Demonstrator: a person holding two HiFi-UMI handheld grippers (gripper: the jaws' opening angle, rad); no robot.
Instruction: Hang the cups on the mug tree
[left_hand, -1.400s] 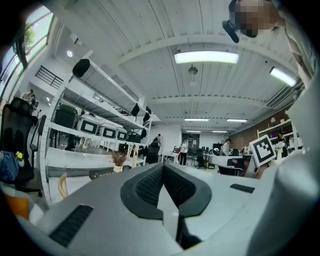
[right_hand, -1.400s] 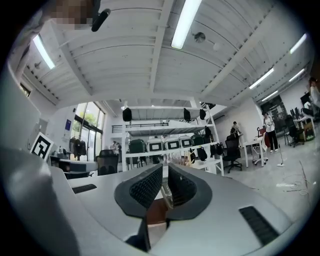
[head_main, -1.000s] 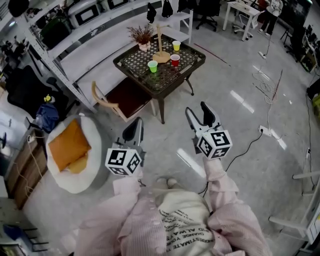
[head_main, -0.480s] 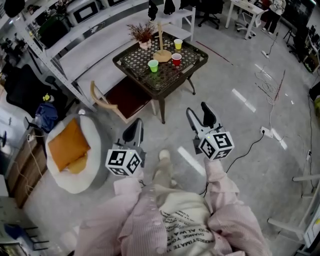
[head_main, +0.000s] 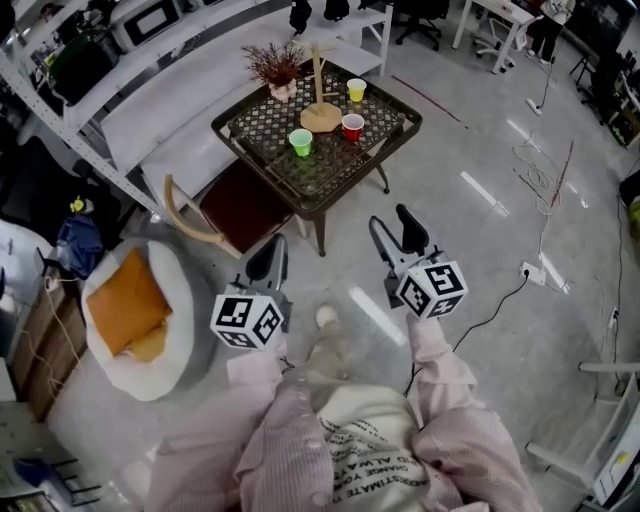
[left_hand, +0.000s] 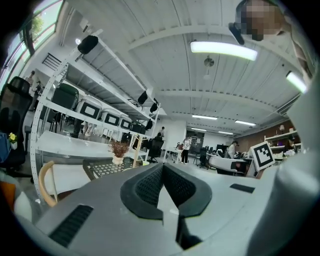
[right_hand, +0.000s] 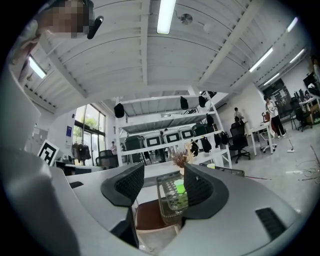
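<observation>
Mug tree (head_main: 320, 78) stands upright near the table's (head_main: 262, 165) far edge. Green cup (head_main: 301, 142), red cup (head_main: 352, 127) and yellow cup (head_main: 355, 90) sit mouths up. Left gripper (head_main: 270, 252) is pressed together and right gripper (head_main: 393, 225) spread, both empty and nearer the table than before.

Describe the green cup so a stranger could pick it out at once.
A dark lattice-topped table stands ahead of the person. On it stands a wooden mug tree. The green cup sits near its base, left of the red cup, the only green one there.
</observation>
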